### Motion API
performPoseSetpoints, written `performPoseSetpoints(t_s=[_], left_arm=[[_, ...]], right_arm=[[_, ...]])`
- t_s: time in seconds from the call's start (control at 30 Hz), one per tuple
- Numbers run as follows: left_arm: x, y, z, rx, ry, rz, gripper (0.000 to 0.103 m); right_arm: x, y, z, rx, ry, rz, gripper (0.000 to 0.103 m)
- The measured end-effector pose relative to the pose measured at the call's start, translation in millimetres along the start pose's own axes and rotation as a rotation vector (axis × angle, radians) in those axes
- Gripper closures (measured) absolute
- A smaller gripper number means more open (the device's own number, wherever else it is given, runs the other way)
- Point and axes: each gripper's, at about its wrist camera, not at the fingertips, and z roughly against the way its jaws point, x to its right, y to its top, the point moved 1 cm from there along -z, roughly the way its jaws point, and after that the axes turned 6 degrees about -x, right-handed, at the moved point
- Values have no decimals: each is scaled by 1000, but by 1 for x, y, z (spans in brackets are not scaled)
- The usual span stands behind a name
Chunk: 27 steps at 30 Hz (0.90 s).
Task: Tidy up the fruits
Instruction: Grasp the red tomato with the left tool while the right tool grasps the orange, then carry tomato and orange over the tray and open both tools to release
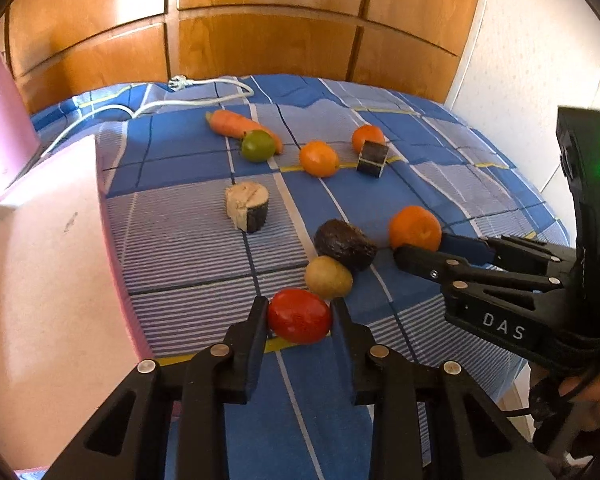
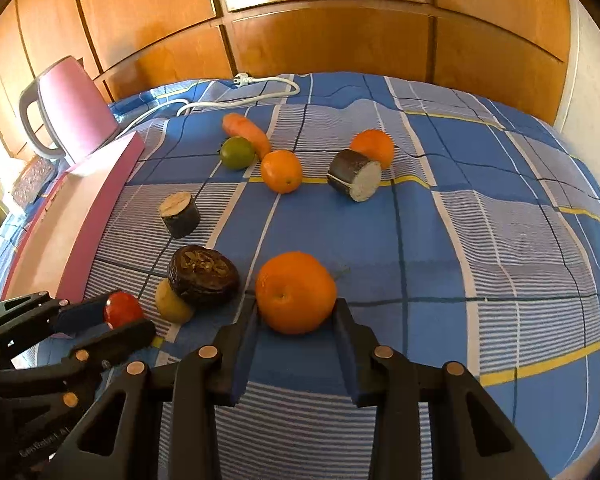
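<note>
Red tomato (image 1: pixel 299 315) down on the blue checked bedspread (image 1: pixel 204 240), pinched between the left gripper (image 1: pixel 300 312) fingers, right beside a yellowish potato (image 1: pixel 328 277). Nearest orange (image 2: pixel 295 292) clamped in the right gripper (image 2: pixel 296 314), next to a dark cut fruit (image 2: pixel 203 274). Further back, carrot (image 2: pixel 247 129), green lime (image 2: pixel 237 153), two more oranges.

left gripper (image 1: pixel 299 312): matte black linkage bars, round silver rivets, flat blue pads inside the fingers (image 1: pixel 256 320) | right gripper (image 2: pixel 296 316): same black bars and rivets, white "das" lettering on its side, green light on its black housing, black cable, bare skin behind
</note>
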Motion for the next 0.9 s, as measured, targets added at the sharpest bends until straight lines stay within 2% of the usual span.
performPoseSetpoints(t_s=[0.37,0.9], left_arm=[[-13,3,25,68,24,76,72],[-40,3,52,124,89,186,72]], right_arm=[[-7,2,18,40,6,16,67],[-47,13,34,83,55,129,67]])
